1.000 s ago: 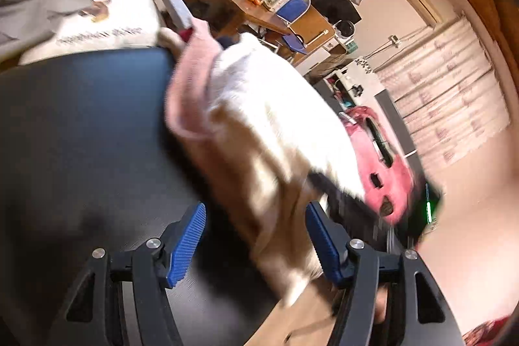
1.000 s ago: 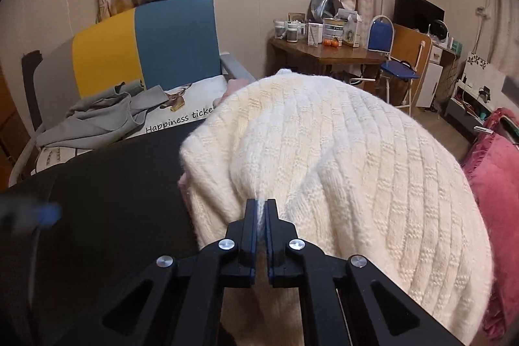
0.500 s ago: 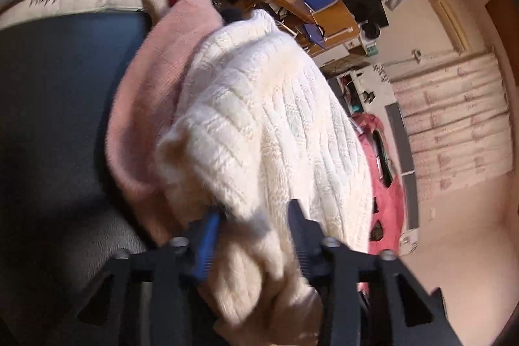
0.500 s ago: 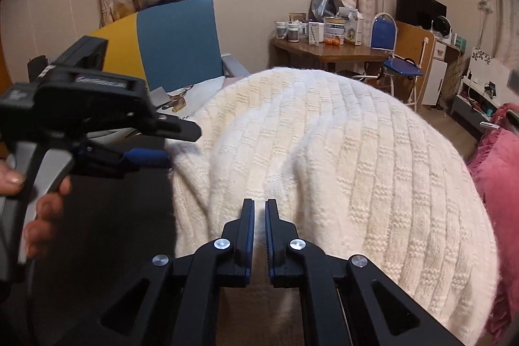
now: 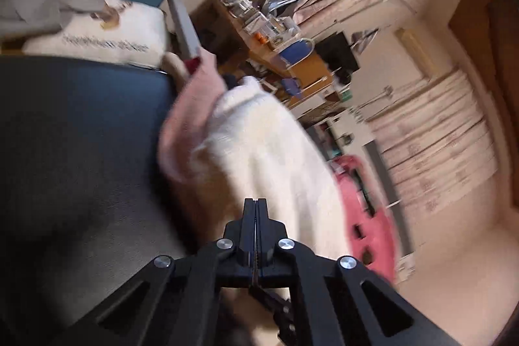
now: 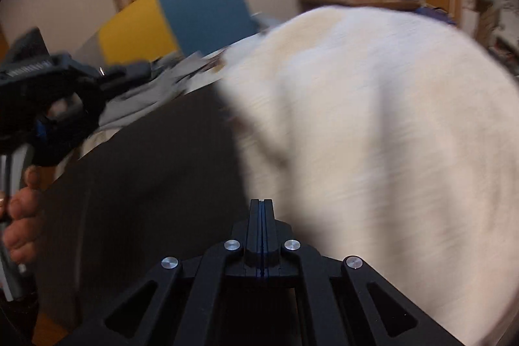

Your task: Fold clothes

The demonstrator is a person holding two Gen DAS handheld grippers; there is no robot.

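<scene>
Left tool (image 5: pixel 256 203): its jaws have just been closing and now stand pressed together; the tips meet at the near edge of the cream knit sweater (image 5: pixel 272 158), but blur hides whether any cloth is pinched between them.
Right tool (image 6: pixel 261 204): clenched, tips at the near left border of the same sweater (image 6: pixel 373 132); whether it nips cloth cannot be told.
Sweater, place: on the right part of the dark desk (image 5: pixel 74 132), and it spills over the right edge of the desk.
Long axis: from the near tips toward the far side of the room.
Under it: a pink garment (image 5: pixel 191 106) shows at its left side.
Direction from the tools: the sweater spreads far and to the right of both; bare desk lies to the left.
Nearer hand: both sit at the near hem; the person's hand (image 6: pixel 19 216) with the left tool stands further left.
</scene>
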